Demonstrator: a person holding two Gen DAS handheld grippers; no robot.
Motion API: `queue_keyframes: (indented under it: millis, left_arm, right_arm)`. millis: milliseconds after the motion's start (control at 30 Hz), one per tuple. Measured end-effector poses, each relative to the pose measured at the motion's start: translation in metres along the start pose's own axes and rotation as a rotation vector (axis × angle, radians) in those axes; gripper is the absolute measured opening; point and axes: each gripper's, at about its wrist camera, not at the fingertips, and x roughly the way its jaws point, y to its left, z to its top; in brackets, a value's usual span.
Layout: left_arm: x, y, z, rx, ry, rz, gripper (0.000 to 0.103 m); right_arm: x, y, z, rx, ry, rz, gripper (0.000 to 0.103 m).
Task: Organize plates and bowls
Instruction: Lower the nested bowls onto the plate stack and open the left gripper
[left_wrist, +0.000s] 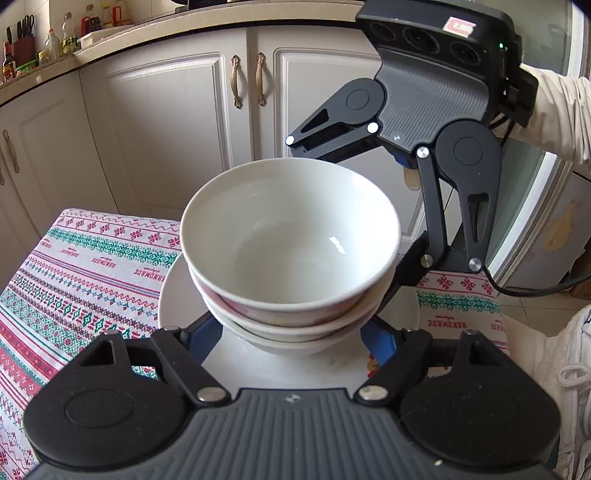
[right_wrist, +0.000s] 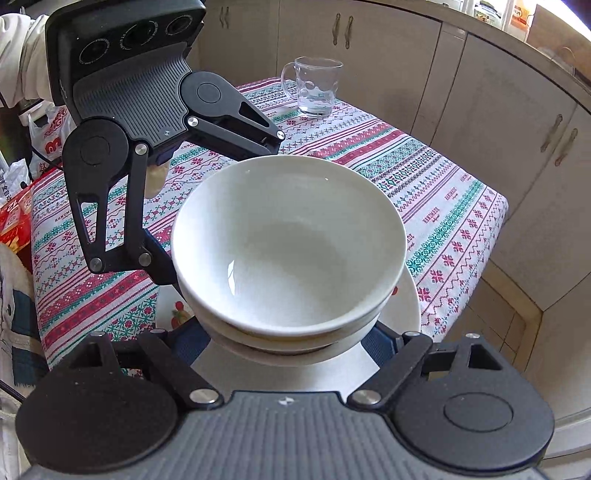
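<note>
Bowls (left_wrist: 290, 243) stacked on plate (left_wrist: 173, 295); left gripper (left_wrist: 291, 341) & right gripper (right_wrist: 291, 341) flank stack, jaws part-open, contact w/ bowls unclear. Risk: uneven squeeze tips stack off plate.

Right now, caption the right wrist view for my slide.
Both grippers flank a stack of white bowls on a plate; glass mug behind.

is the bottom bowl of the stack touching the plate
Cannot tell. In the left wrist view the bowl stack sits over the plate, but the lowest bowl's base is hidden by its own curve and the gripper body; the right wrist view hides it too.
</note>
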Motion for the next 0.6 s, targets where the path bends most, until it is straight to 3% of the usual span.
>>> queue_keyframes:
  millis: [600]
  left_arm:
    - [-0.0023, -0.0068, -0.0014, 0.009, -0.007, 0.027, 0.085]
  right_arm:
    - [0.0017, -0.0024, -0.0047, 0.022, -0.022, -0.004, 0.091]
